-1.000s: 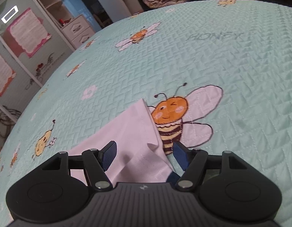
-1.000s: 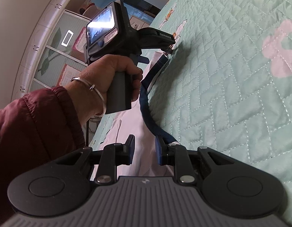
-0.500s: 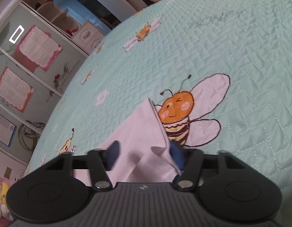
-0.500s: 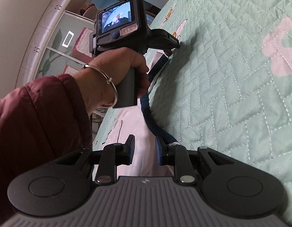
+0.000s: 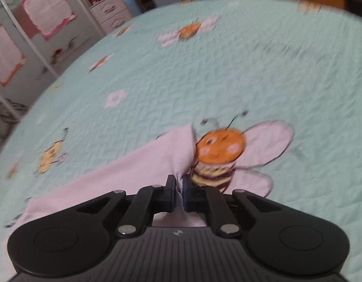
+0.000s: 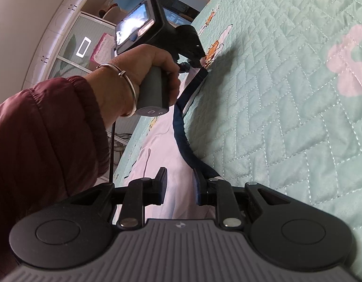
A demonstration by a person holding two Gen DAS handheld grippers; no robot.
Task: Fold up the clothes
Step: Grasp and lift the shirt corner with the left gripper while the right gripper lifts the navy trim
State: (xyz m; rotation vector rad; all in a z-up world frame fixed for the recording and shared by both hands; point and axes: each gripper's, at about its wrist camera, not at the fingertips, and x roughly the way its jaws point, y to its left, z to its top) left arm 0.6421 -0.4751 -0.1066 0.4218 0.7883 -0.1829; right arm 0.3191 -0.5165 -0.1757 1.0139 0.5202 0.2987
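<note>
Closing left tool (image 5: 179, 191) onto shirt (image 5: 143, 164) corner, wide a second ago, cloth now pinched | right tool (image 6: 179, 189) narrow, astride hem, grip unclear | shirt on bed (image 5: 251, 70) | ready for lifting and folding

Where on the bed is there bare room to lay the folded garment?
Free: the mint-green quilted bedspread beyond the large printed bee up to the far edge, and its right side. Crowded: the near left, covered by the pale pink garment with navy trim, where the left gripper is closing on a fold and the right gripper waits.
</note>
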